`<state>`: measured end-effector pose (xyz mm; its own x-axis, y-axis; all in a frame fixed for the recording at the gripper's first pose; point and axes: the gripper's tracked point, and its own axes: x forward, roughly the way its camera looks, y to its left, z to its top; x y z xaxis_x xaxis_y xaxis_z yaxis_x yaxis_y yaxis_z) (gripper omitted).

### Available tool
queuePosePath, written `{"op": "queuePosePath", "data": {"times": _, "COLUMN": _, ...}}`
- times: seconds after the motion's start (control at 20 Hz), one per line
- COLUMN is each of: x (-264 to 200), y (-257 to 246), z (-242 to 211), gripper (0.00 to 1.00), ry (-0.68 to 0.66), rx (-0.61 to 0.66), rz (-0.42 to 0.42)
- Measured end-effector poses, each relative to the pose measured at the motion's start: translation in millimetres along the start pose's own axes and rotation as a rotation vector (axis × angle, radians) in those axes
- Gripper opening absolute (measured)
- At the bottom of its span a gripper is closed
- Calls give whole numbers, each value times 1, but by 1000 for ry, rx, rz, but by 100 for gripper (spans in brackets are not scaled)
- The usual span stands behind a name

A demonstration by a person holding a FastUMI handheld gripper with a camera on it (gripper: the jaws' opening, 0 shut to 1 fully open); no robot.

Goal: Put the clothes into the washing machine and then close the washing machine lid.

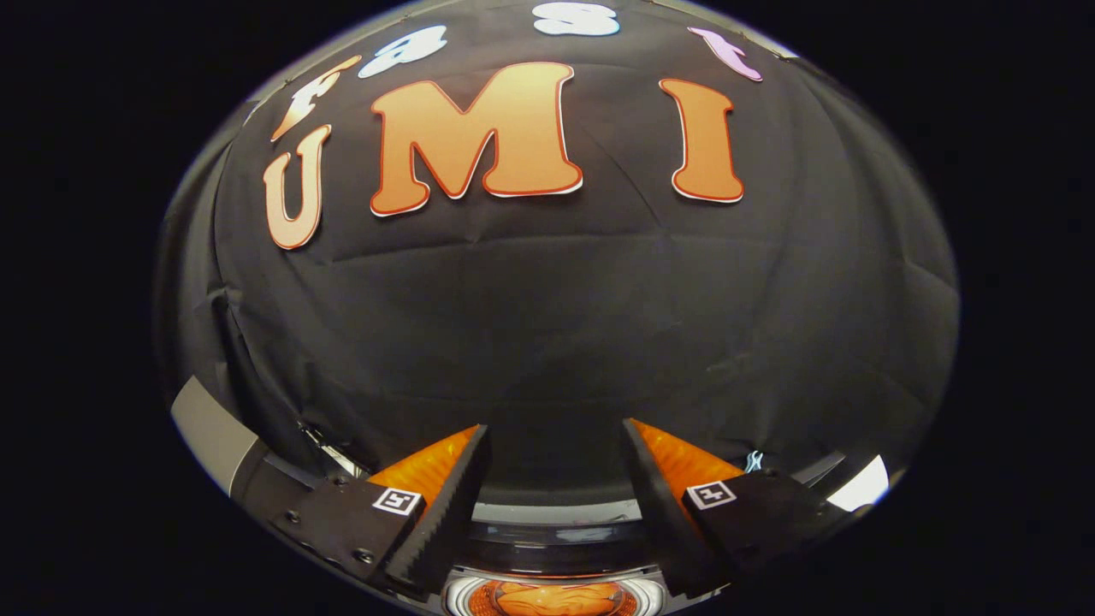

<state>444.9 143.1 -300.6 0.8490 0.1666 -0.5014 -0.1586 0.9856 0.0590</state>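
Note:
My gripper (554, 432) is open, its two fingers spread wide with nothing between them, pointing at the black cloth wall. Below and between the fingers lies the top of the washing machine (556, 513), a pale curved rim with a dark glossy lid band (556, 537) behind it. Right under the fingers' bases, a round drum opening (552, 597) shows orange clothes (556, 601) lying inside it. The lid's exact position is hard to tell from here.
The black cloth wall (547, 325) stands close ahead, beyond the machine. A grey panel edge (210, 432) shows at the lower left and a bright white patch (860, 486) at the lower right.

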Motion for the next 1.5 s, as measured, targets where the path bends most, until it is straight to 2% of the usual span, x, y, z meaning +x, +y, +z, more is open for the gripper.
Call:
{"op": "queuePosePath", "data": {"times": 0.3, "x": -17, "y": 1, "z": -8, "gripper": 97, "ry": 7, "rx": 9, "rz": 0}}
{"op": "queuePosePath", "data": {"times": 1.0, "x": -91, "y": 4, "z": -54, "gripper": 97, "ry": -11, "rx": 2, "rz": -18}}
{"op": "queuePosePath", "data": {"times": 1.35, "x": -125, "y": 2, "z": -96, "gripper": 98, "ry": -6, "rx": 6, "rz": -51}}
{"op": "queuePosePath", "data": {"times": 1.5, "x": -130, "y": 5, "z": -143, "gripper": 98, "ry": 78, "rx": 16, "rz": -40}}
